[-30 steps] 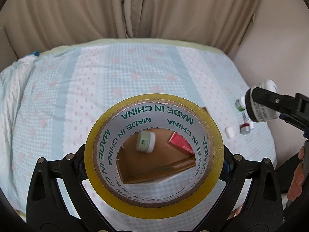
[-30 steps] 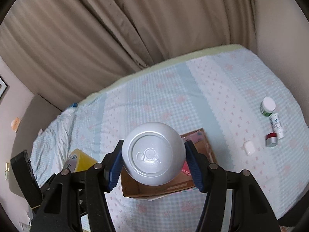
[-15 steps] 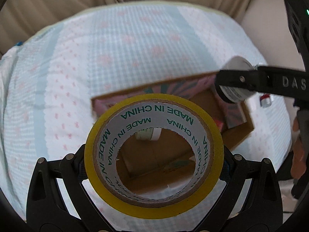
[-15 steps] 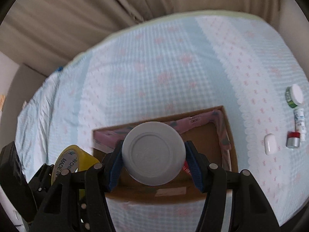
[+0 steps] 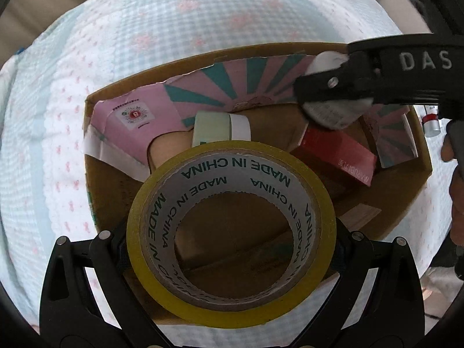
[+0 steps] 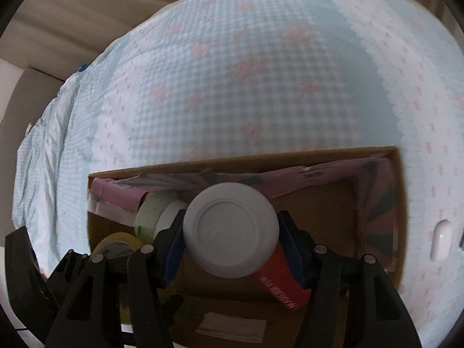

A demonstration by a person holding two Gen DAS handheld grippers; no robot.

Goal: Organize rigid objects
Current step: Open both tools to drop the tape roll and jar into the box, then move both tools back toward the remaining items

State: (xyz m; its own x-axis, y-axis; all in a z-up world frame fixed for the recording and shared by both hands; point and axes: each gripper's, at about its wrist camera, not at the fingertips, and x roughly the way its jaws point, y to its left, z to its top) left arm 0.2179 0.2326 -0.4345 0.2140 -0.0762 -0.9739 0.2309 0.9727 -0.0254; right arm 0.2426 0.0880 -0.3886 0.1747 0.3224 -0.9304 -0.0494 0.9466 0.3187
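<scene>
Left gripper point(image 5: 232, 256): fingers pinch tape roll point(image 5: 232, 223) over near-left part of cardboard box point(image 5: 406, 203) on bed point(image 6: 261, 72) | right gripper point(image 6: 232, 237): fingers clamp white jar point(image 6: 232, 230) over box interior, above red box point(image 6: 279, 287) | advice: lower each to a bare floor patch clear of green-white jar point(image 5: 221, 129), then release; keep grippers apart.
</scene>
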